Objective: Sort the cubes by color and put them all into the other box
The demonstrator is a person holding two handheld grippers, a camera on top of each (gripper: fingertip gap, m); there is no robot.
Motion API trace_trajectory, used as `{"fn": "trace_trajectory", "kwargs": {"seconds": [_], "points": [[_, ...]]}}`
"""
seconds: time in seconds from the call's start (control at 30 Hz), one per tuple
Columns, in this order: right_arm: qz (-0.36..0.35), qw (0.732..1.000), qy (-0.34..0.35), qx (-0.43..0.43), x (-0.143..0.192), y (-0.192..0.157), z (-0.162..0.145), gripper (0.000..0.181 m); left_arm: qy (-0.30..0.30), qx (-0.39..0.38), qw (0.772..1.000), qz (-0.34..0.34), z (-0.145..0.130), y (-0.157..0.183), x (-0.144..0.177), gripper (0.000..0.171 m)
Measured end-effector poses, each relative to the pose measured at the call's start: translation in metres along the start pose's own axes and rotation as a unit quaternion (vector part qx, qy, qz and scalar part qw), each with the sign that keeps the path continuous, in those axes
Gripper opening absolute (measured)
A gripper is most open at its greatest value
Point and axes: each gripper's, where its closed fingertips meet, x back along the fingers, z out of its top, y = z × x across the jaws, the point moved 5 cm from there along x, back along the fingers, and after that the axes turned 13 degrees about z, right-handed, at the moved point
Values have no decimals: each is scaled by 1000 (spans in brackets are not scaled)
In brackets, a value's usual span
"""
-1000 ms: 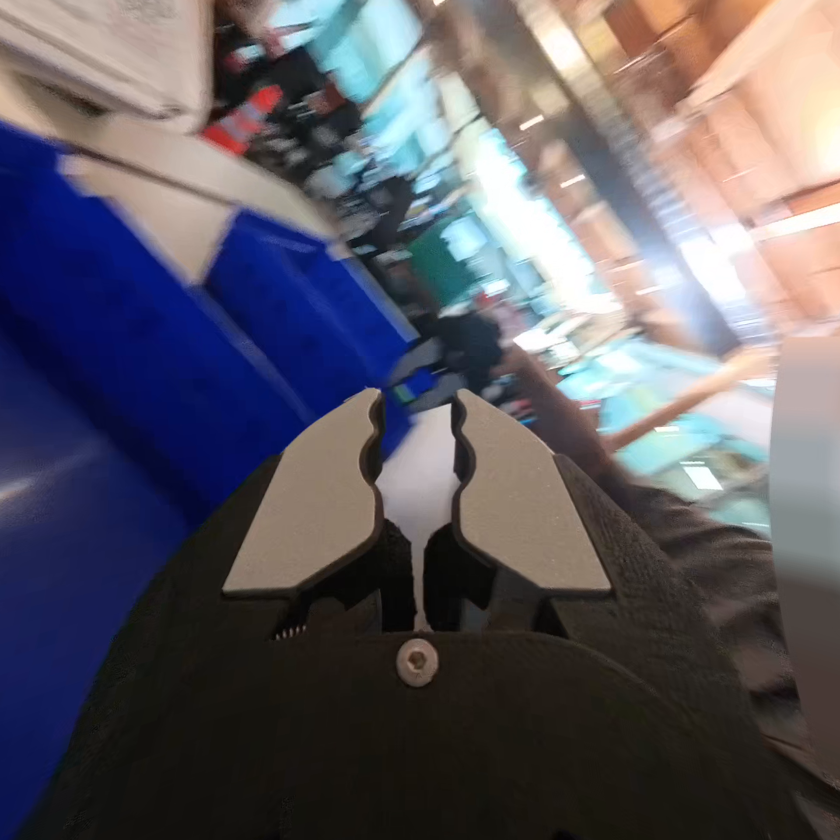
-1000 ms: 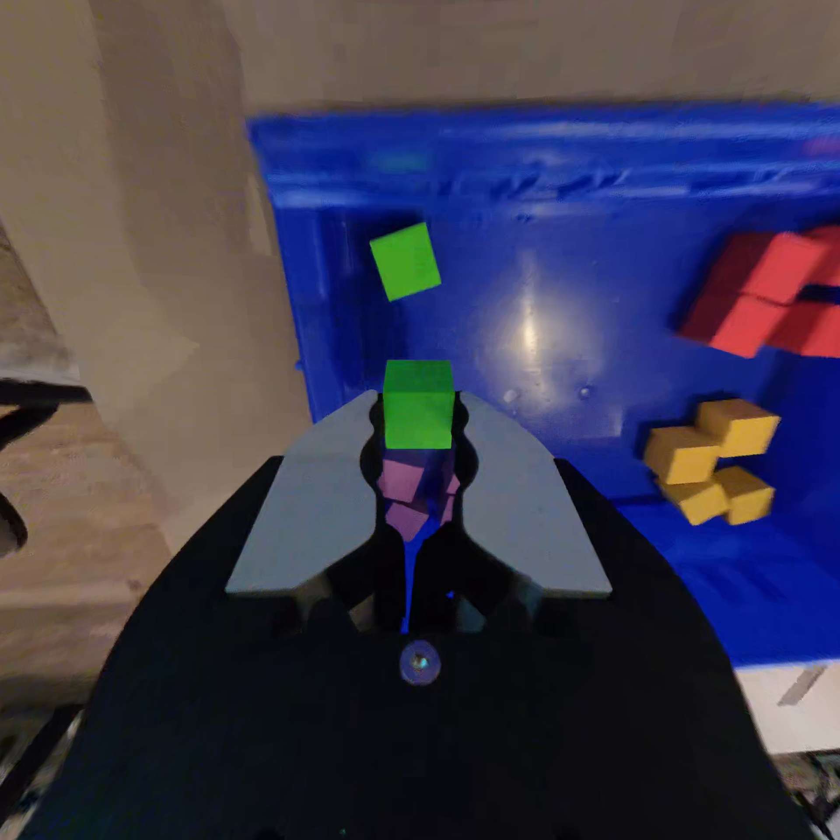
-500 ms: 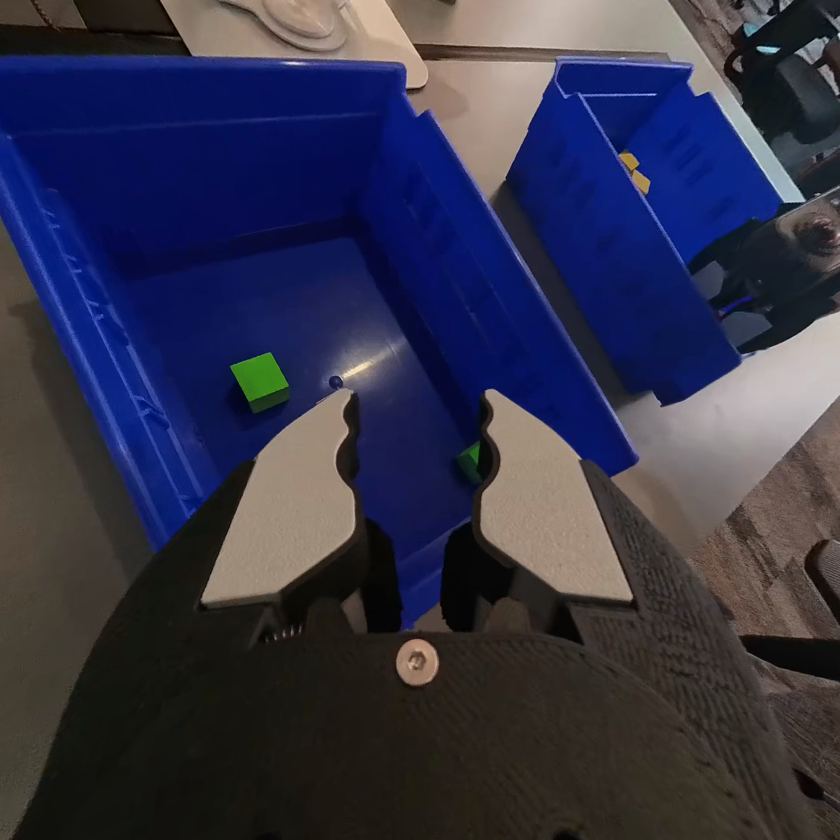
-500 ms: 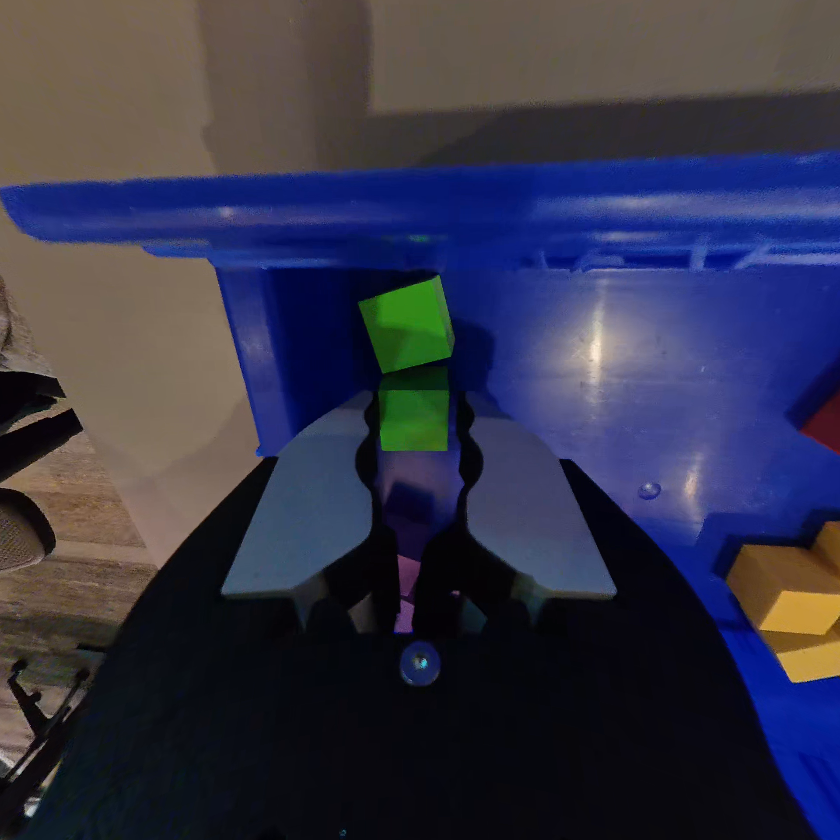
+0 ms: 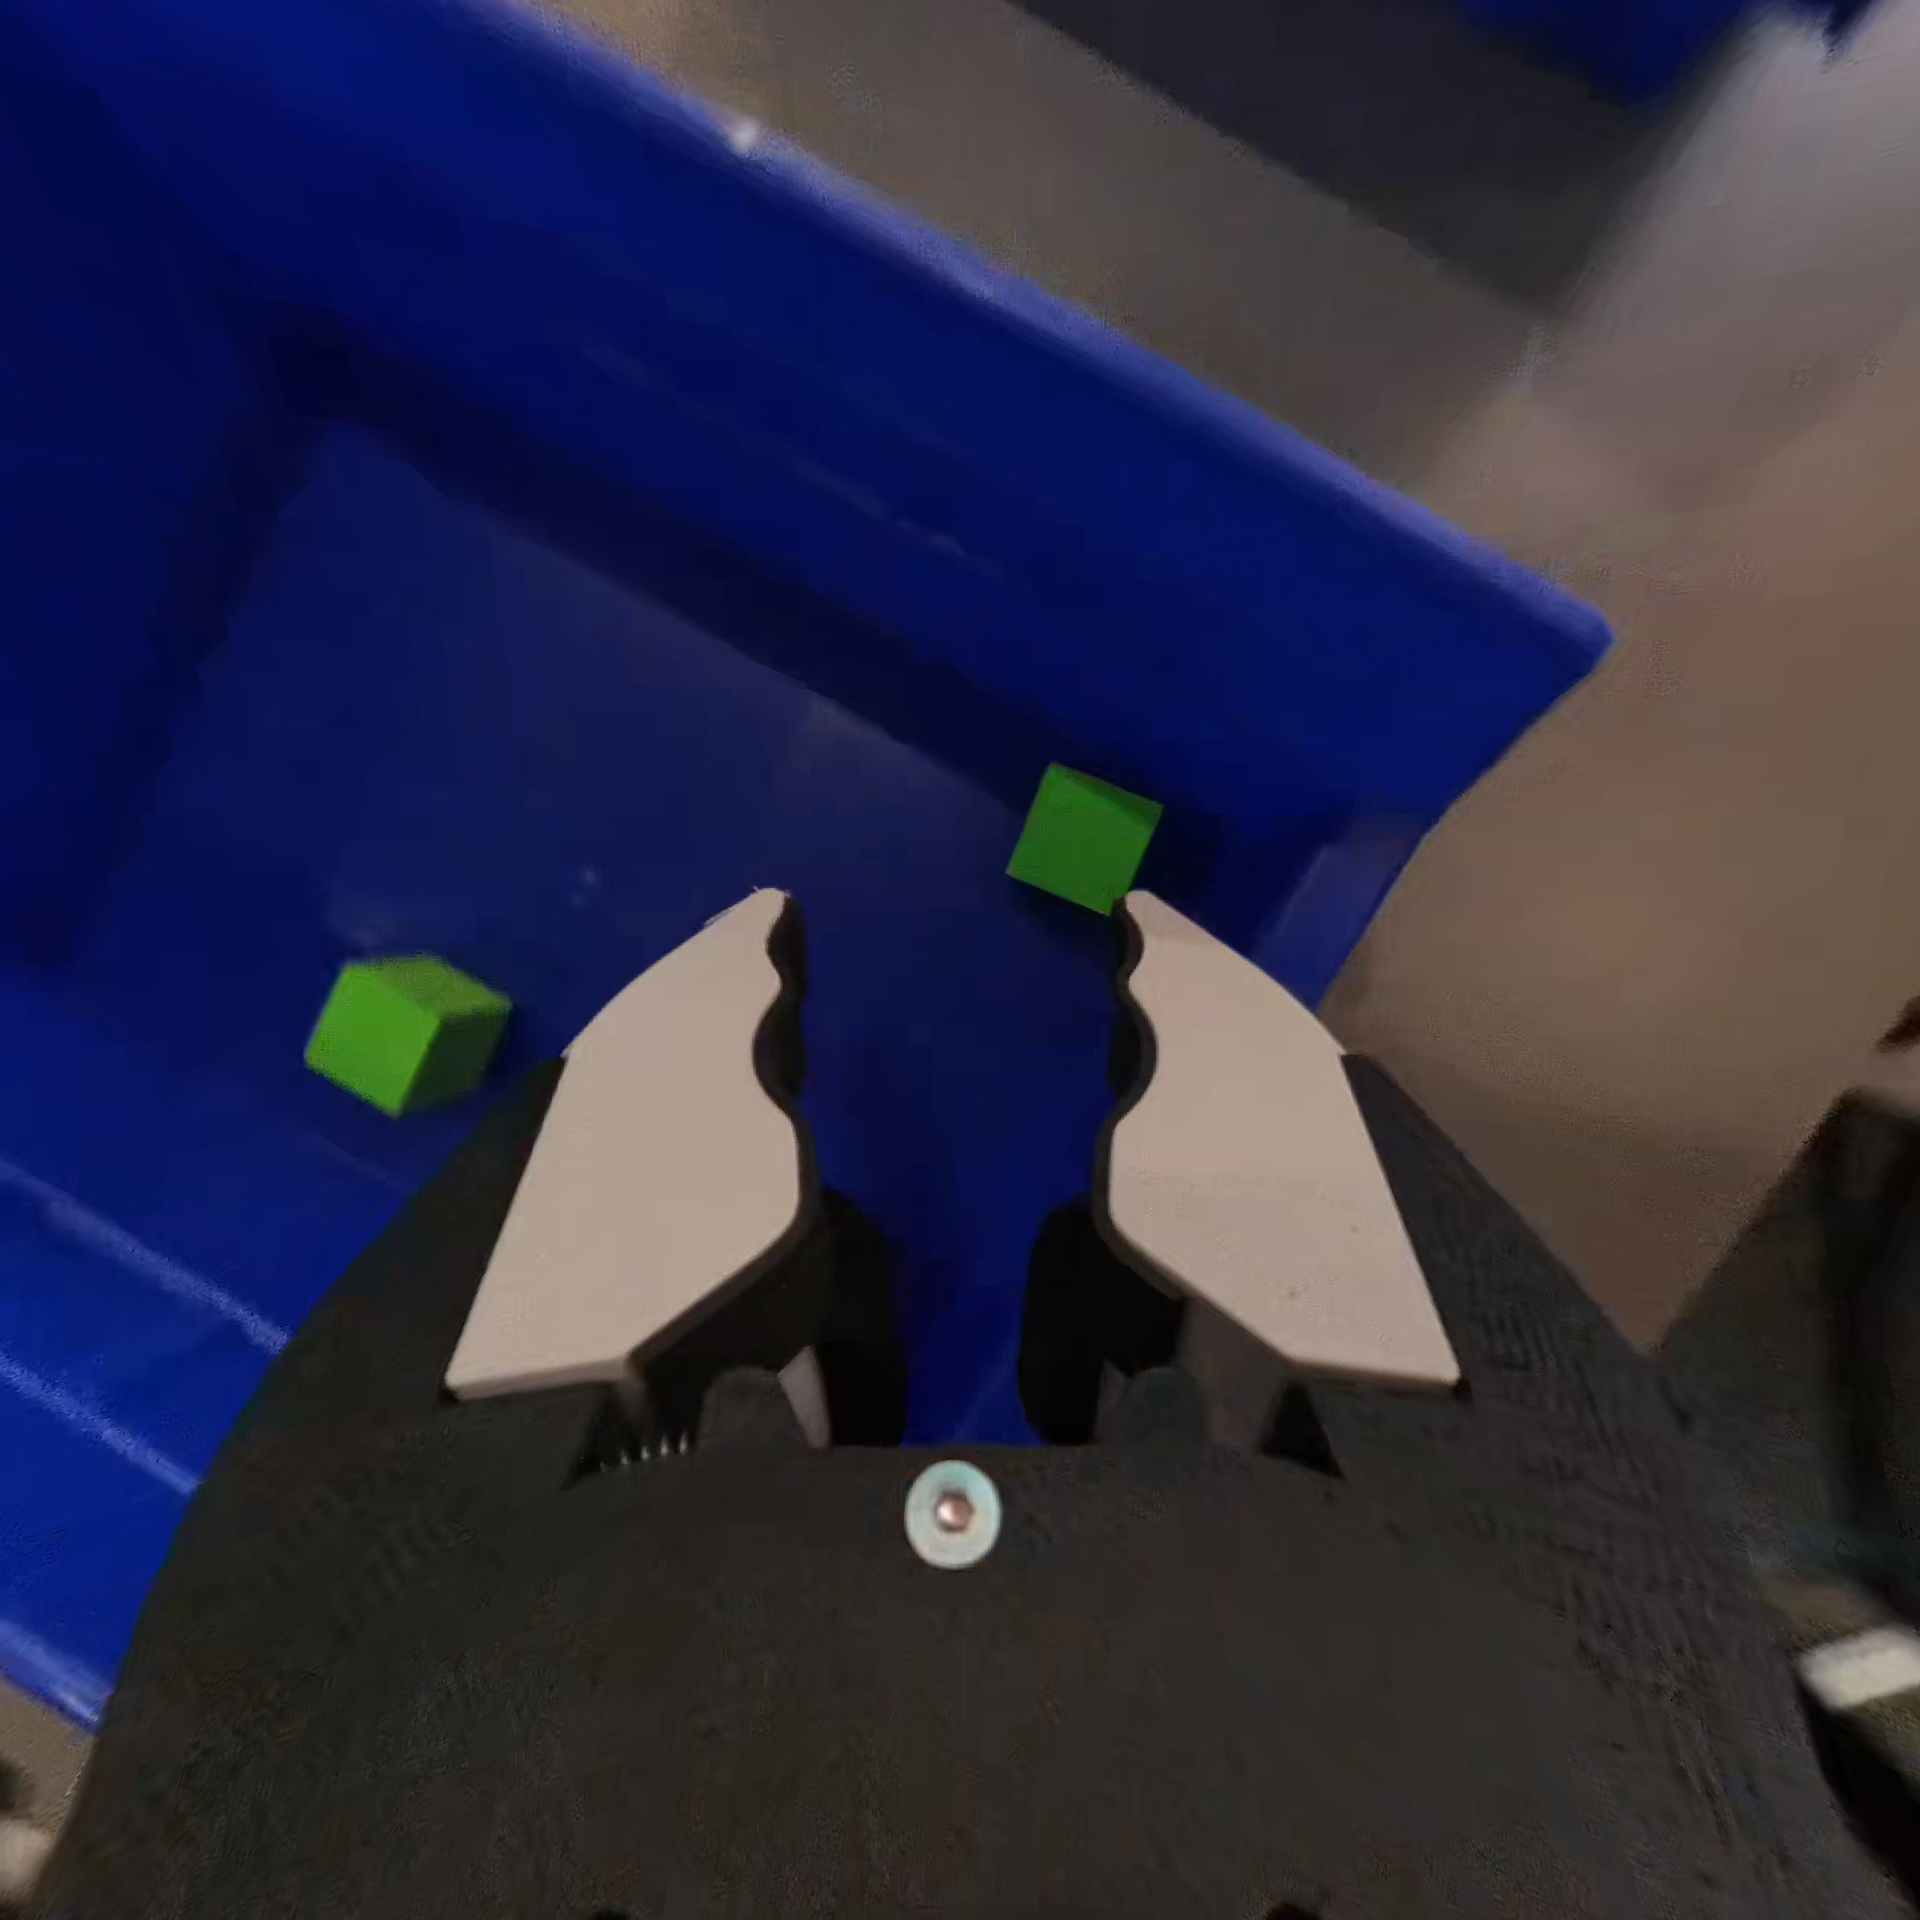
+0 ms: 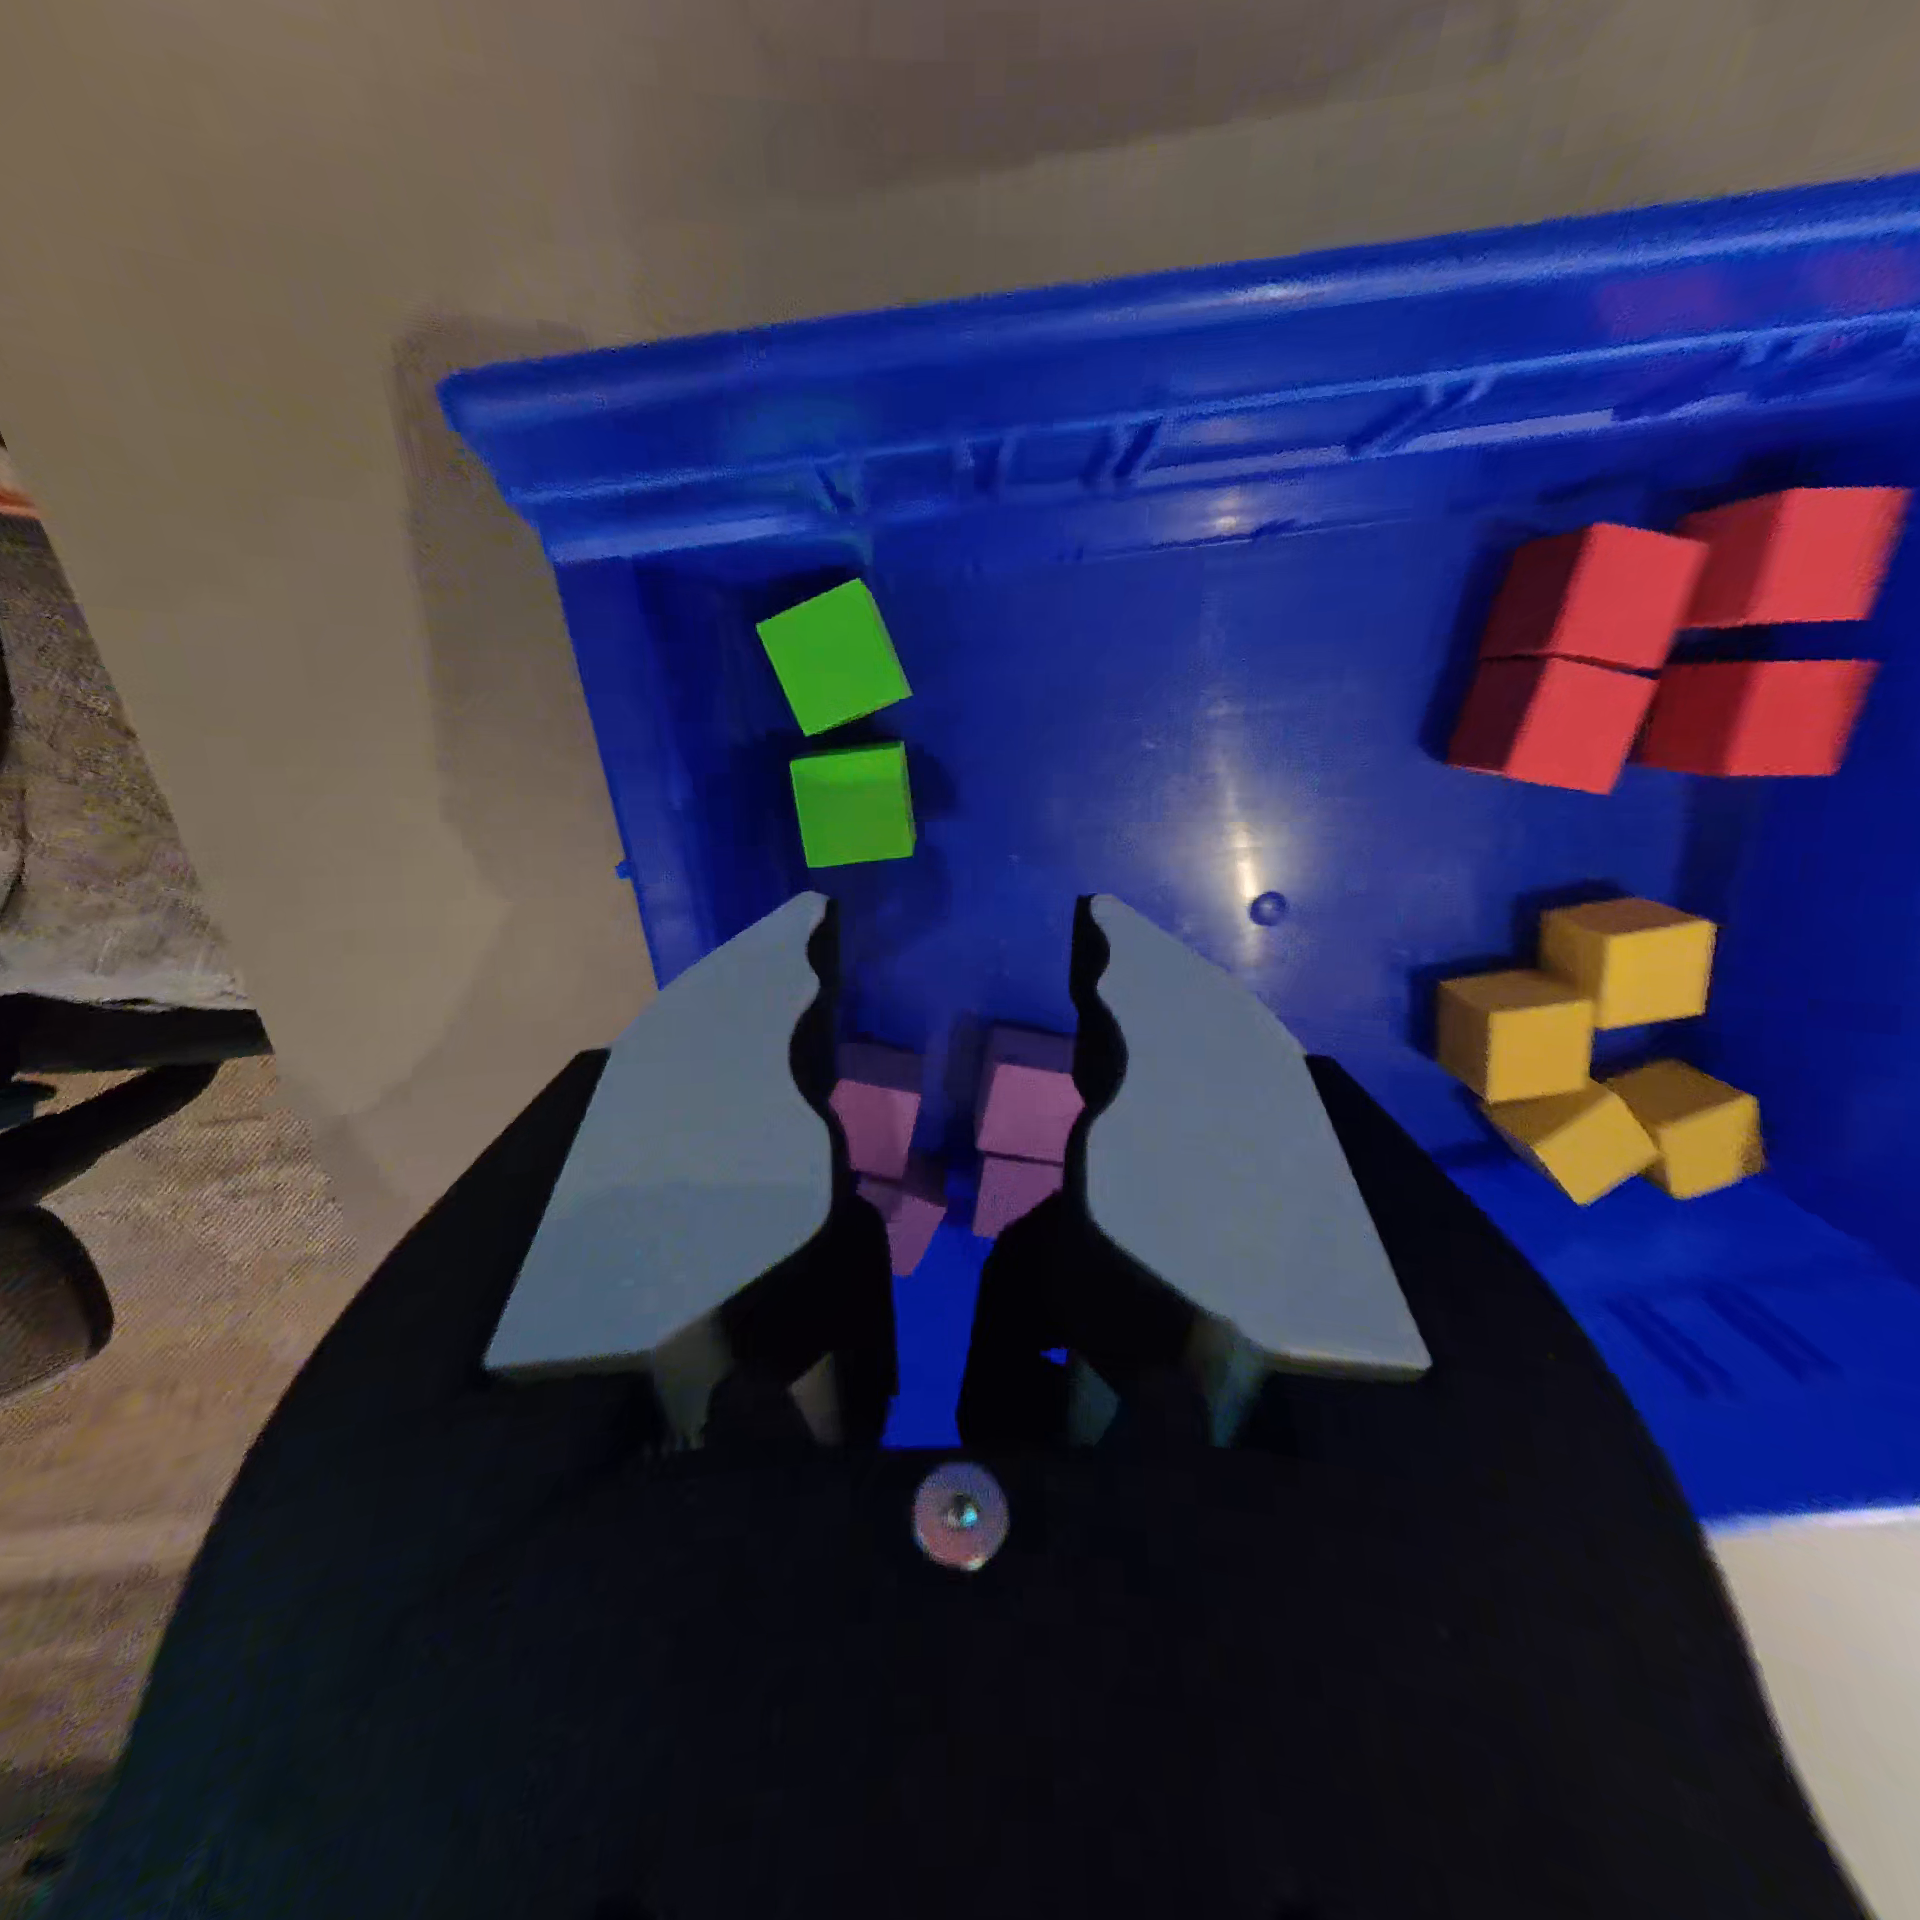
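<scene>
My left gripper (image 5: 951,914) is open and empty above a blue bin (image 5: 1195,540). Two green cubes lie on the bin's floor: one (image 5: 1083,837) just beyond my right fingertip, one (image 5: 403,1031) to the left. My right gripper (image 6: 954,912) is open and empty over another blue bin (image 6: 1143,343). Two green cubes lie near that bin's far left corner, a near one (image 6: 852,802) and a far tilted one (image 6: 831,655). Purple cubes (image 6: 1023,1101) show between my right fingers.
Red cubes (image 6: 1662,644) sit grouped at the right bin's far right and yellow cubes (image 6: 1590,1049) nearer on the right. Both bins rest on a beige tabletop (image 6: 260,520). Floor and a chair base (image 6: 62,1091) show at the left of the right wrist view.
My right gripper opened, let go of the green cube beside the other one and drew back. My left gripper swung down into its bin and opened wider, close to the right green cube.
</scene>
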Motion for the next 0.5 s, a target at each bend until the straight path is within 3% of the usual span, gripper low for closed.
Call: {"fn": "trace_trajectory", "kwargs": {"seconds": [0.1, 0.3, 0.4, 0.5], "points": [[-19, 1000, 12, 4, 11, -5, -2, 41, -12, -77, 996, -38, 2, 8, -9, 57], [-35, 999, 20, 5, 16, -10, -7, 41, -35, -102, 983, -151, 7, 14, -22, 46], [-43, 999, 28, 8, 19, -11, -7, 40, -81, -110, 976, -172, 1, 16, -35, 44], [-52, 998, 35, 16, 22, -13, -4, 39, -73, -116, 973, -185, 4, 20, -37, 29]]}}
